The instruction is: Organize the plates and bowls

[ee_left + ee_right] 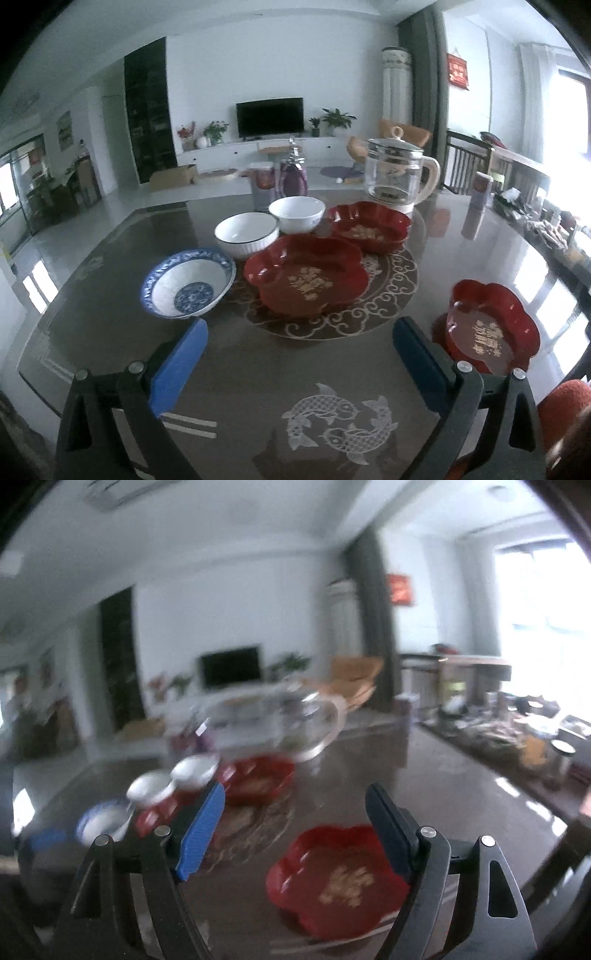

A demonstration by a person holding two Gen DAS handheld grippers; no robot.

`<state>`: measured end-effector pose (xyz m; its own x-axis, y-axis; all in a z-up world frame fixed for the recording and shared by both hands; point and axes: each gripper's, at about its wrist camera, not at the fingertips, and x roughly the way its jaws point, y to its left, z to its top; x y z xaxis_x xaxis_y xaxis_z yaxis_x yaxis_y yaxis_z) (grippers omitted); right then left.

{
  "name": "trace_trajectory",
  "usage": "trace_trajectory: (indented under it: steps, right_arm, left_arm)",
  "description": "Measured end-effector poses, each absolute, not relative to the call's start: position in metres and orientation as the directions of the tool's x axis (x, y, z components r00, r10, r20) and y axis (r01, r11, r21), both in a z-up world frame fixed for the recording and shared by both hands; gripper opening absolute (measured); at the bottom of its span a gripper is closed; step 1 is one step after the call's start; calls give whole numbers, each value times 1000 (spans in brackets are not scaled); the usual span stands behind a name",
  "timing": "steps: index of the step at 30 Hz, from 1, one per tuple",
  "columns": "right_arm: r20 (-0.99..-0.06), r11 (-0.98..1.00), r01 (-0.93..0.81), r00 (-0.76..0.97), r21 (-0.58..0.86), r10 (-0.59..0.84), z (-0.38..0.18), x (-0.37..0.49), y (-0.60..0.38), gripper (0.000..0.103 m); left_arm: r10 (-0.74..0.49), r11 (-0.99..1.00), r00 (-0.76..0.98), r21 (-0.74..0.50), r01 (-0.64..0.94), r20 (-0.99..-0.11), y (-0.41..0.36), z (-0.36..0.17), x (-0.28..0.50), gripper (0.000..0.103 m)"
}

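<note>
Left gripper spread wide, empty, above dark worktop. Ahead: blue-patterned bowl, two white bowls, two red flower-shaped plates touching, glass kettle behind. Right gripper likewise released, empty; third red plate on worktop just below, apart from the rest. Right view blurred.

Gold characters mark the inner floor of the red flower-shaped plate at the near right, of the red plate in the middle and of the red plate behind it, but none can be made out. The red hanging sign on the far wall carries gold marks too small to read. A dark band on the glass kettle bears illegible lettering.
</note>
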<state>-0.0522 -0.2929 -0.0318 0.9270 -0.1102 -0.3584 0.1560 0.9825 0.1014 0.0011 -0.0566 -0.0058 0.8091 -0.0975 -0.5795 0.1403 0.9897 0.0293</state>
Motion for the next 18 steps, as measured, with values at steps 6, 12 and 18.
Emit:
trace_trajectory:
  steps: [6, 12, 18]
  right_arm:
    - [-430, 992, 84, 902, 89, -38, -58, -57, -264, 85]
    - [-346, 999, 26, 938, 26, -15, -46, -69, -246, 88]
    - [-299, 995, 99, 948, -33, -105, -28, -79, -245, 88]
  left_arm:
    - [-61, 996, 814, 24, 91, -578, -34, -9, -5, 100]
    - [-30, 996, 823, 56, 75, -568, -22, -12, -15, 100]
    - [-39, 995, 840, 52, 80, -541, -7, -1, -24, 103]
